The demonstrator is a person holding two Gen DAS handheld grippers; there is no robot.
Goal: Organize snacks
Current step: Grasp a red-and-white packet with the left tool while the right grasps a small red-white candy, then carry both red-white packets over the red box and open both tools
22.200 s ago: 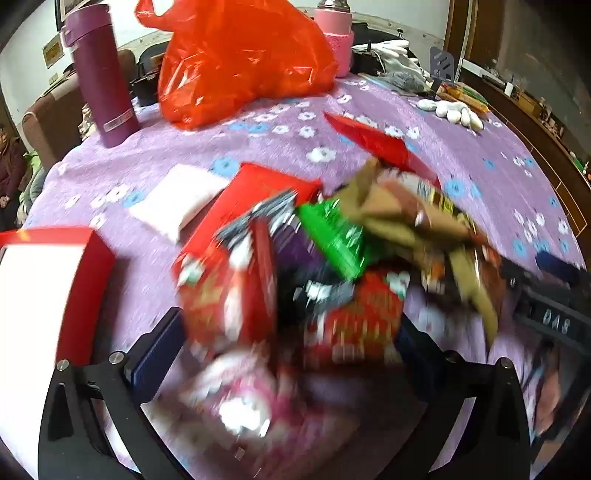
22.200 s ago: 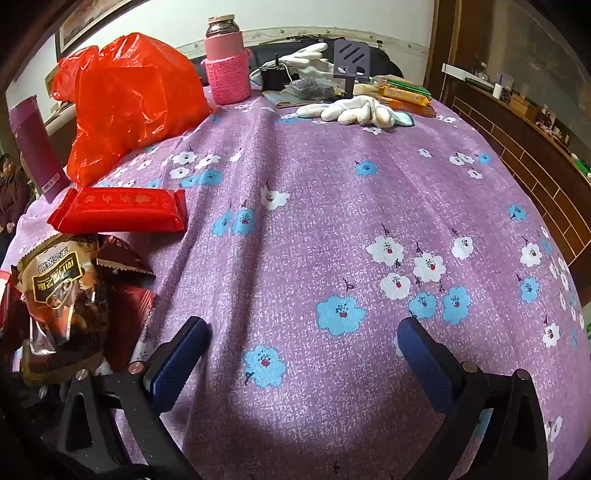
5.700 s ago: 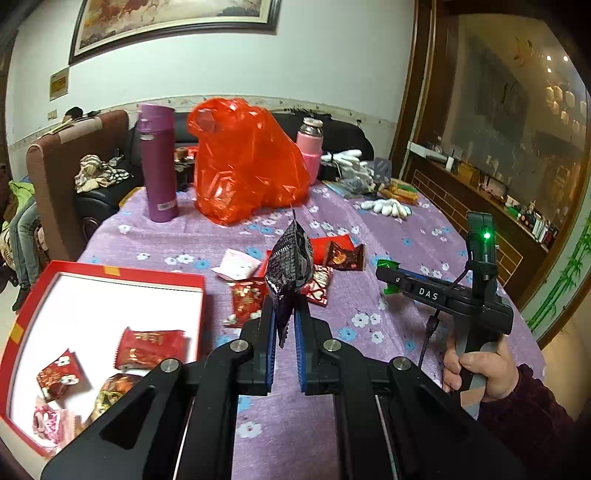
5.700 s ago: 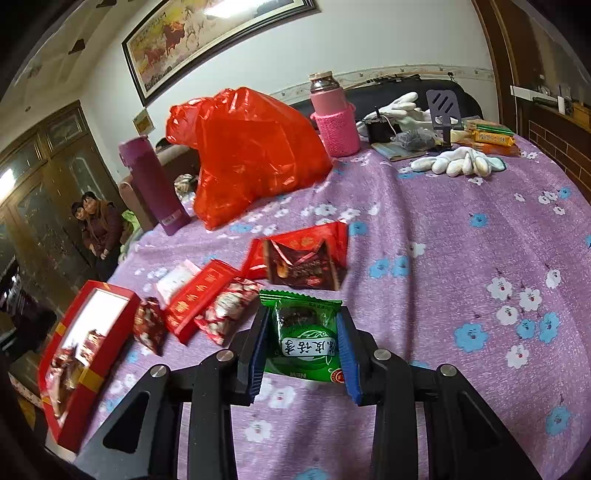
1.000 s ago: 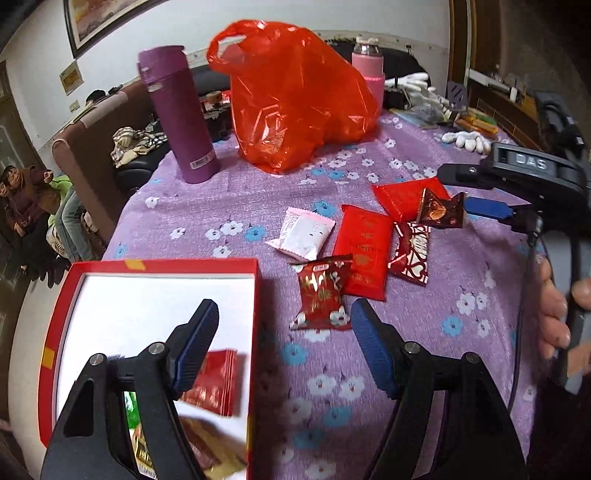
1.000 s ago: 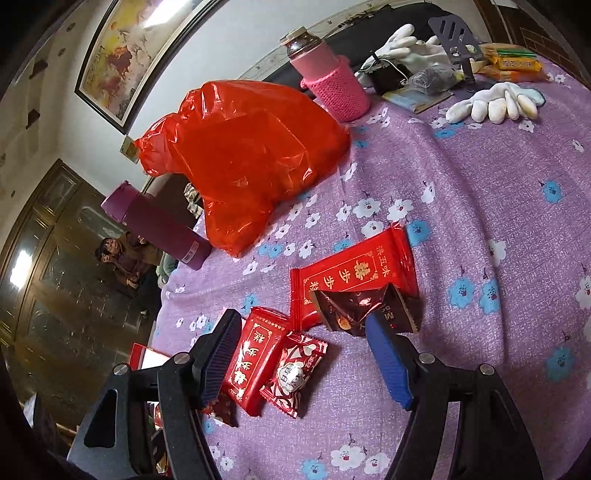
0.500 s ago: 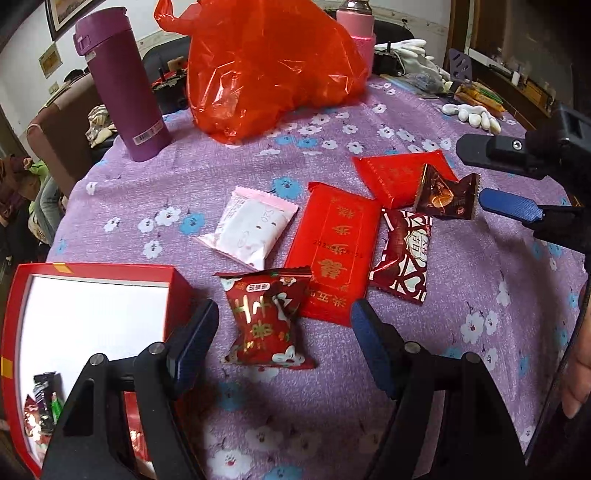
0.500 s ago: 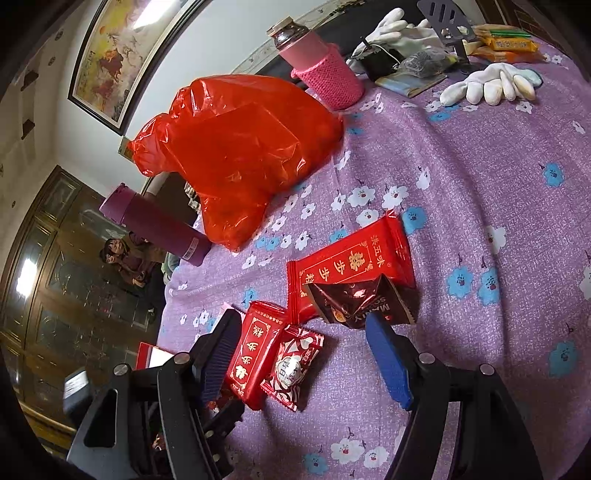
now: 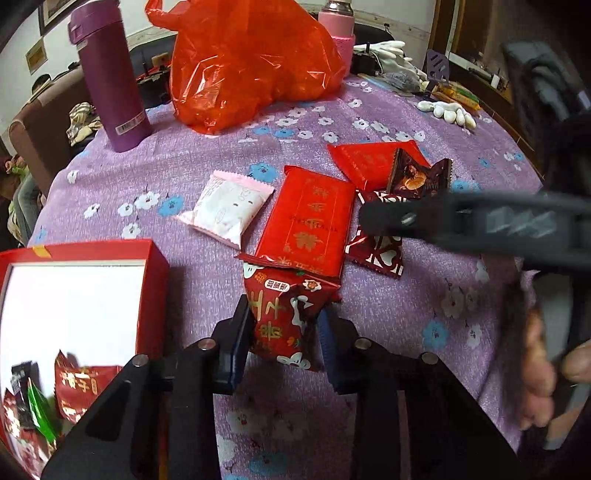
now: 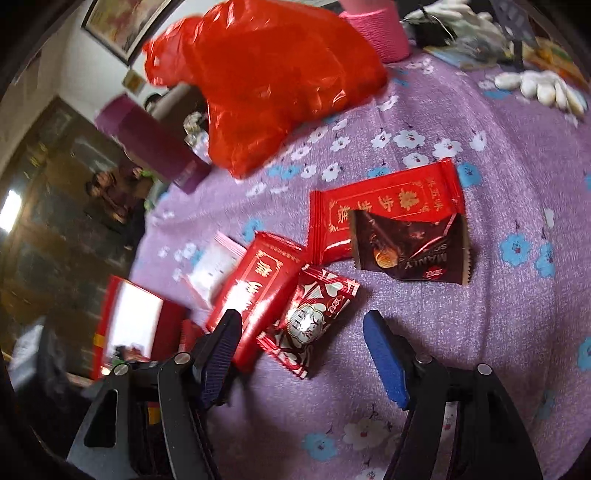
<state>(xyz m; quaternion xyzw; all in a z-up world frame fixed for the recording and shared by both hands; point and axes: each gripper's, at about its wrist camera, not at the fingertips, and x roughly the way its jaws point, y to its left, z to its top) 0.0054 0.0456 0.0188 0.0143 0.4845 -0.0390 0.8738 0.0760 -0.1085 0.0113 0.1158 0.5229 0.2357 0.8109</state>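
Note:
My left gripper [image 9: 282,332] is shut on a red snack packet with white cartoon figures [image 9: 284,314], right of the red box [image 9: 153,266], which holds several snacks [image 9: 74,384]. My right gripper [image 10: 301,354] is open, low over a dark red packet with white hearts [image 10: 310,321]. On the cloth lie a long red packet [image 9: 310,221], a second red packet [image 10: 388,206], a brown chocolate packet [image 10: 410,251] and a white-pink packet [image 9: 227,208]. In the left wrist view the right gripper's arm [image 9: 472,221] crosses above the dark red packet [image 9: 376,254].
A red plastic bag [image 9: 251,59], a purple flask [image 9: 110,77] and a pink bottle [image 9: 338,26] stand at the back of the purple flowered tablecloth [image 9: 443,314]. White gloves [image 9: 447,110] lie at the back right. The red box [image 10: 129,321] lies at the left edge.
My left gripper has closed on the red cartoon packet it was straddling. My right gripper has moved down and left, from the brown chocolate packet to over the dark red heart packet.

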